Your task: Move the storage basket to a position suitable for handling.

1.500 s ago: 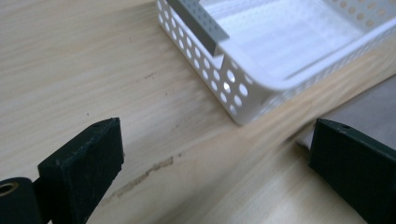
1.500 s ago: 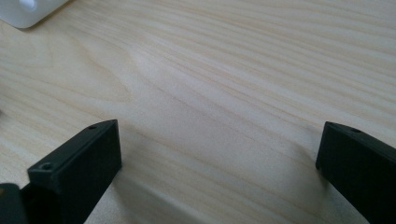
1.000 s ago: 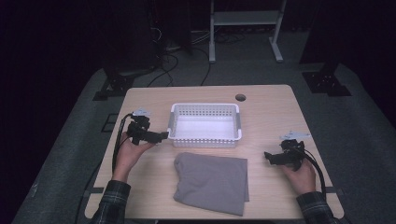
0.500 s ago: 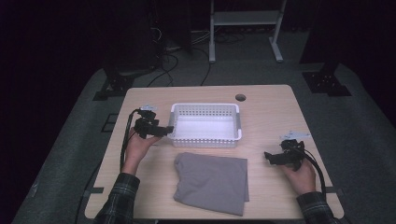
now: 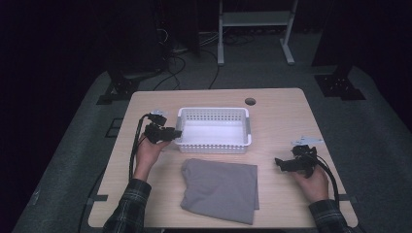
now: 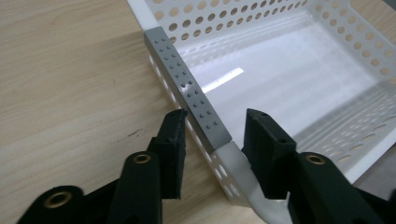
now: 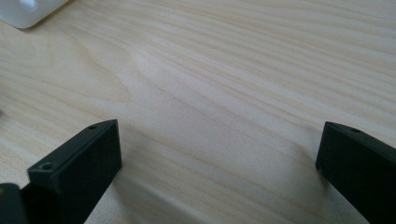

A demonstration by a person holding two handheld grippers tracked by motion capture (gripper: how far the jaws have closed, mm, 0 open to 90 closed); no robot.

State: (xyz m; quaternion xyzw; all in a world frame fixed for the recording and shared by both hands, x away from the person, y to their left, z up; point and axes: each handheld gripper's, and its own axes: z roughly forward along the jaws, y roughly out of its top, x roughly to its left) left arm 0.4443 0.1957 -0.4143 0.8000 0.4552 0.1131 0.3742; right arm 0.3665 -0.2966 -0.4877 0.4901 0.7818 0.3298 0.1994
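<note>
A white perforated basket [image 5: 214, 111] stands empty at the table's middle back. Its left short rim carries a grey studded handle strip [image 6: 187, 88]. My left gripper [image 5: 175, 132] straddles that rim: one jaw outside the basket wall [image 6: 327, 18], the other inside. The jaws of the left gripper [image 6: 215, 123] have just been closing; the outer pad is at the wall, while a gap remains beside the inner one. A folded grey cloth [image 5: 221, 189] lies in front of the basket. My right gripper [image 5: 278, 162] rests open at the right, and the right gripper [image 7: 219, 144] has bare wood between its jaws.
The wooden table [image 5: 277, 121] has a round cable hole [image 5: 250, 101] at the back. A basket corner [image 7: 23, 11] shows at the upper left of the right gripper view. Dark floor, cables and a white stand lie beyond the table.
My left gripper moved right to the basket's left end, and its jaws came closer together around the rim. The right gripper, cloth and basket stayed put.
</note>
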